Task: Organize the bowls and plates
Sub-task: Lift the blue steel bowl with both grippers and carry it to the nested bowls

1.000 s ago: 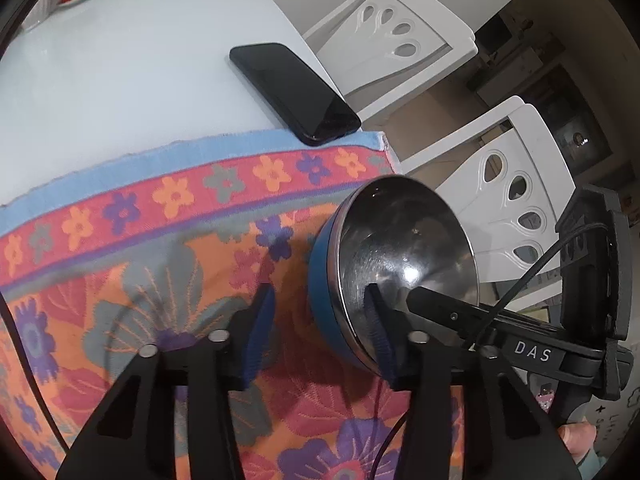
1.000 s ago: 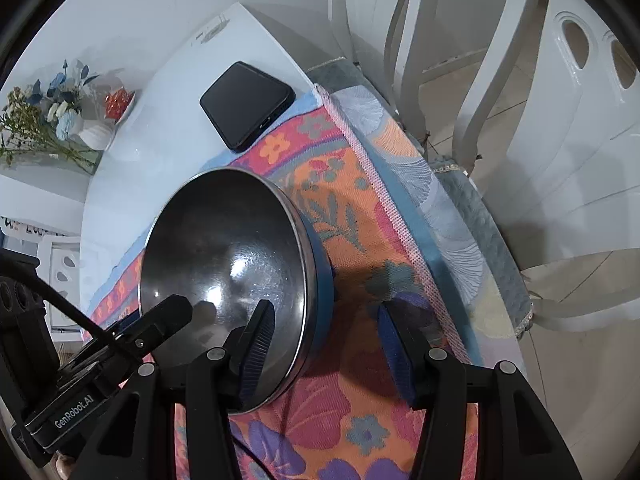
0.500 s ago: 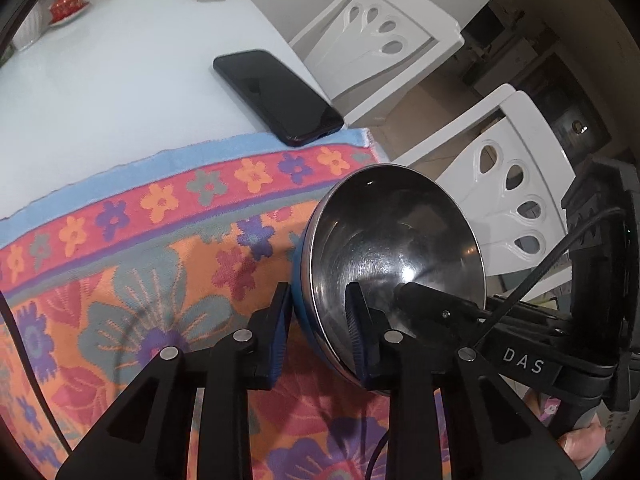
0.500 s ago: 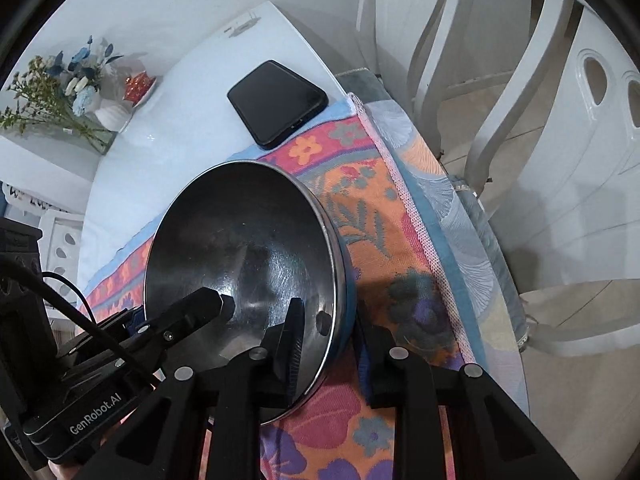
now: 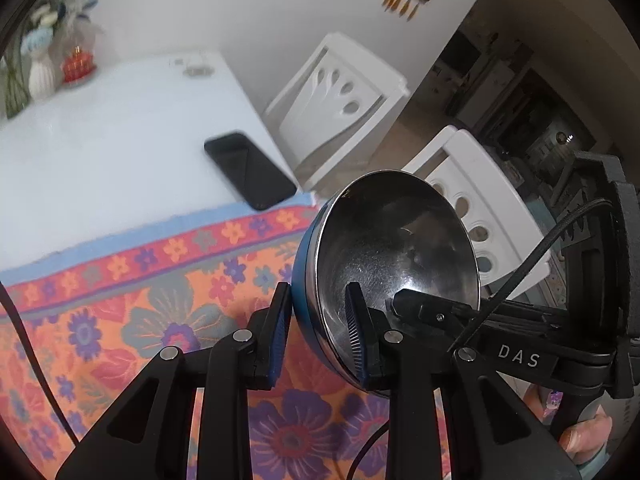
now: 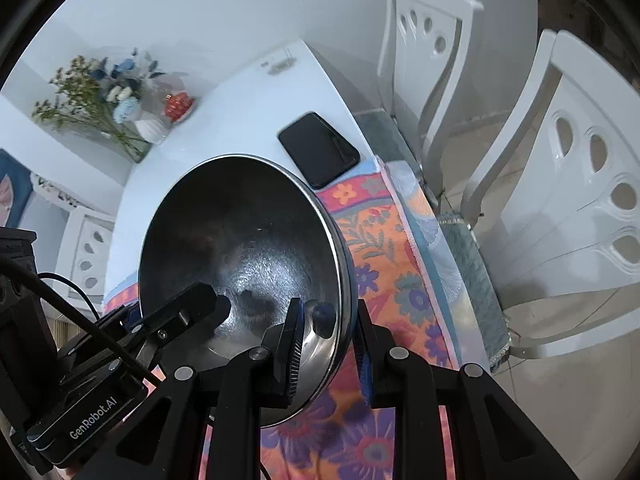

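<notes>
At the bottom of the left wrist view, the left gripper (image 5: 318,332) is clamped on the near rim of the bowl (image 5: 400,248), 1 pad outside on the blue shell and 1 inside on the steel. At the bottom of the right wrist view, the right gripper (image 6: 326,344) pinches the opposite rim of the same bowl (image 6: 240,240) the same way. The bowl sits at the centre of both frames, held tilted between the 2 grippers, and it appears to hang clear of the floral cloth (image 5: 120,320) below it. It looks stiff and fairly light: a thin polished steel liner in a blue outer wall. It is unlikely to break, but the smooth metal is probably slippery under the inner pads. The rim is the sensible hold, since the curved wall offers no other edge, and 2 opposed grips should keep it from swinging. Uneven lifting could make it pivot on the pads. Farther up the frame, a black phone (image 5: 250,170) lies at the cloth's edge on the white table (image 5: 100,140). A vase of flowers (image 6: 120,112) stands at the upper left, and white chairs (image 6: 580,200) are at the right.
</notes>
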A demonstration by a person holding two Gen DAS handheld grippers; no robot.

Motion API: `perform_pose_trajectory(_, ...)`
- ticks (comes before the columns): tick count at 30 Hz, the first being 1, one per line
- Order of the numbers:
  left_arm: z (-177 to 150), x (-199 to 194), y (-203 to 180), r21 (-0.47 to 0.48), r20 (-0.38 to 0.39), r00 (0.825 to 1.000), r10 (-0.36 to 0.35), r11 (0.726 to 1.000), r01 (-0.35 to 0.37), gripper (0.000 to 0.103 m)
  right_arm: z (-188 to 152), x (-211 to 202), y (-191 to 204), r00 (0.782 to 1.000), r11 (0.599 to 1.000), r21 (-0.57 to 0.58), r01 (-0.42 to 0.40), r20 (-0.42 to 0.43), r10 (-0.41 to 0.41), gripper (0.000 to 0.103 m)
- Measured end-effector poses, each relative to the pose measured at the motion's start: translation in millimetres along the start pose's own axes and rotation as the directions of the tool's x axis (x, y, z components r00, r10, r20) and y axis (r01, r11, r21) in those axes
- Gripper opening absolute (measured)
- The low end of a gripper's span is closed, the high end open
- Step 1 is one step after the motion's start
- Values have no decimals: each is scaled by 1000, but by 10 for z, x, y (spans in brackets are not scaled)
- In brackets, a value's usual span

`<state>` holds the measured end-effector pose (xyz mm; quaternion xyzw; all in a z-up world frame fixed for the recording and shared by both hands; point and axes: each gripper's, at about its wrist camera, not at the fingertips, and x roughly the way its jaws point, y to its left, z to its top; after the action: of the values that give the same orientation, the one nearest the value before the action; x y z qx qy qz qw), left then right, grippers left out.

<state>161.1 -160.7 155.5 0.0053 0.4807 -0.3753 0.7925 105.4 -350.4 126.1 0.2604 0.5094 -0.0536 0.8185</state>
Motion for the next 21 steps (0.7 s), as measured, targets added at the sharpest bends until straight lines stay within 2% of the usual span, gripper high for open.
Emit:
perform_pose_trajectory(10,-308,-886,-386,28,124,992,21,999,-25,24,-431,-758,300,998,998,-51,-26,59,29,23)
perform_pose_trajectory(21,-878,-1577,-503,-20,158,986,53,999,-50,24,-1150,-1289,655,995,994,-73,-83,49,86,24)
